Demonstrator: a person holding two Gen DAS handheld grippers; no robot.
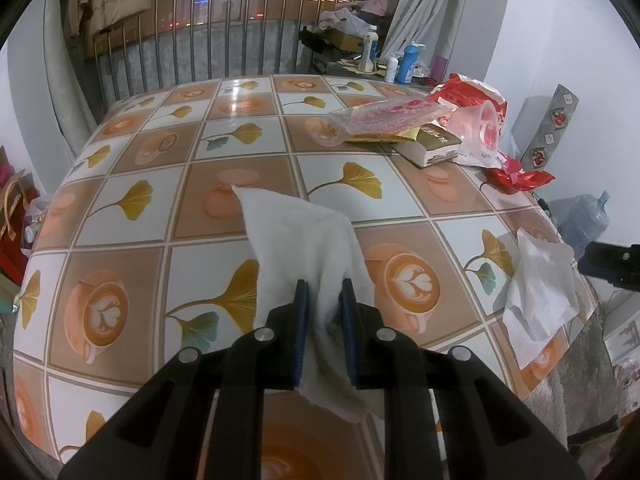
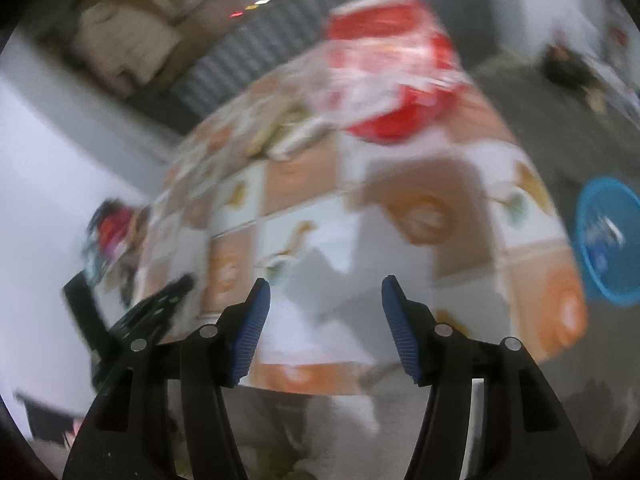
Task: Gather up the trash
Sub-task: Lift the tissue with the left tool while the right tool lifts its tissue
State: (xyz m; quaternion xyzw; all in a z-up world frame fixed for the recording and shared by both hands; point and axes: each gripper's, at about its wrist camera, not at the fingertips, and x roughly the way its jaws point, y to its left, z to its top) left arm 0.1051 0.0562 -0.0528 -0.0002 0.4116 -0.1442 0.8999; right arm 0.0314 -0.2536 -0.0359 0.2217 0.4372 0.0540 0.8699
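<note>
The left tongs (image 1: pixel 323 296) fill the bottom of the left wrist view, their blue pads nearly together and clamped on a white tissue (image 1: pixel 296 236). The tissue rises from between the pads toward the centre of the frame, and a ragged end hangs below them. Under it lies the table (image 1: pixel 132 208), covered in a cloth of coffee-cup and ginkgo-leaf squares. A second white tissue (image 1: pixel 540 288) lies crumpled at the table's right edge, well apart from the first. In the upper right of the frame sits a heap: a red and white plastic bag (image 1: pixel 468 96), a clear plastic cup (image 1: pixel 480 124) on its side, a clear printed tube (image 1: pixel 376 120) and a small box (image 1: pixel 428 144).

The right wrist view is heavily blurred. The right tongs (image 2: pixel 326 316) stand at the bottom of the frame with the pads wide apart and nothing gripped; a white shape, probably the second tissue (image 2: pixel 316 280), lies on the table just beyond them. A blue basin (image 2: pixel 608 240) shows at the right edge, off the table.
</note>
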